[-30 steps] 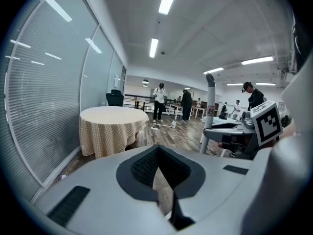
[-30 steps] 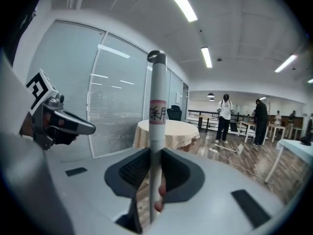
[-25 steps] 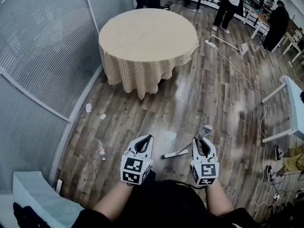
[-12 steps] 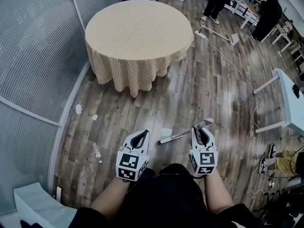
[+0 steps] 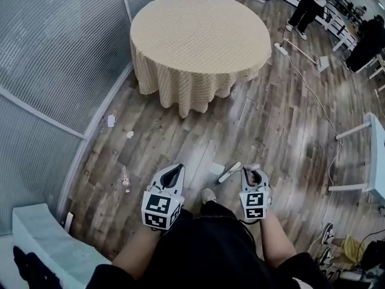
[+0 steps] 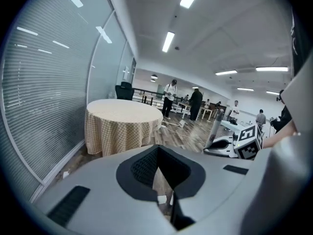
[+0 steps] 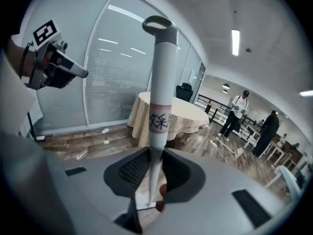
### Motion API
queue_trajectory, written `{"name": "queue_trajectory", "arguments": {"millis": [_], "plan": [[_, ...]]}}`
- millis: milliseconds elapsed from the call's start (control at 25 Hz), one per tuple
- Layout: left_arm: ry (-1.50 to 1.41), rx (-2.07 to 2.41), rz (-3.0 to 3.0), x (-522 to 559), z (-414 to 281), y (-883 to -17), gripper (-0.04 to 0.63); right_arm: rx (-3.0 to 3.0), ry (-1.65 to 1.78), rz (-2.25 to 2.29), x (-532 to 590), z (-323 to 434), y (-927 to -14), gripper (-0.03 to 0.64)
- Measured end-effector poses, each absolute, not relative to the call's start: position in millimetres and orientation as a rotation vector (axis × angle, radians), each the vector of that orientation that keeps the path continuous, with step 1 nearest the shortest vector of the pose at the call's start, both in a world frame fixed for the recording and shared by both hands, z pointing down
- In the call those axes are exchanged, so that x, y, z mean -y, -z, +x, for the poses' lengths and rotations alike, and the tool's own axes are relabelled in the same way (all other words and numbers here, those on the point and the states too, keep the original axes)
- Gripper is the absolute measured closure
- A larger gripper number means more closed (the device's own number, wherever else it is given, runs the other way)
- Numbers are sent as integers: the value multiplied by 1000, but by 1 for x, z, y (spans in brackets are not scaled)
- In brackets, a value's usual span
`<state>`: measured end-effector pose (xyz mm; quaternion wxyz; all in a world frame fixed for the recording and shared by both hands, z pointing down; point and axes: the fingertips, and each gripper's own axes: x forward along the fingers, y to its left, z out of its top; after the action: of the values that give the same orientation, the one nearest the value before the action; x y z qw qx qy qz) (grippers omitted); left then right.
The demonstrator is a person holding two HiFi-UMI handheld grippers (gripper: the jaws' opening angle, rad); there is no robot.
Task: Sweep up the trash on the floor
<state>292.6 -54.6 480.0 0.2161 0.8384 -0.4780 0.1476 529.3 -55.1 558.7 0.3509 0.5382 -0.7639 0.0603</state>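
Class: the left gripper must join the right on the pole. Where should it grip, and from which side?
Probably on the pole, its white shaft between the right gripper and the grey loop end, approached from the left, where the left gripper hangs. The shaft is slim; the loop flares.

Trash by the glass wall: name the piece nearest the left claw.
The long thin piece just left of the left claw; the two white scraps lie farther off, nearer the table.

The left gripper point(image 5: 173, 172) and the right gripper point(image 5: 253, 174) each have a pale grey shell, black ribbed pads inside the jaws, and a white cube printed with black square markers. The person wears black clothes and a light shoe point(image 5: 208, 194).
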Motion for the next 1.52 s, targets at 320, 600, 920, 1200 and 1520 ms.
{"name": "queue_trajectory", "arguments": {"millis": [320,600,920,1200,1520], "plan": [[-462,1478,2184,59,299,-481,600,1971,-110,1118,54,557,-630,526],[-482,1619,2072,45,305,-481,600,2059,-83,929,66,550,-652,526],[-457,1771,1924,16,286,-481,600,2177,-24,703,81,488,-656,526],[-386,1897,1743,-17,232,-491,600,2224,-6,575,91,424,-660,526],[-285,1979,1626,-39,161,-498,600,2250,-32,542,111,334,-652,526]]}}
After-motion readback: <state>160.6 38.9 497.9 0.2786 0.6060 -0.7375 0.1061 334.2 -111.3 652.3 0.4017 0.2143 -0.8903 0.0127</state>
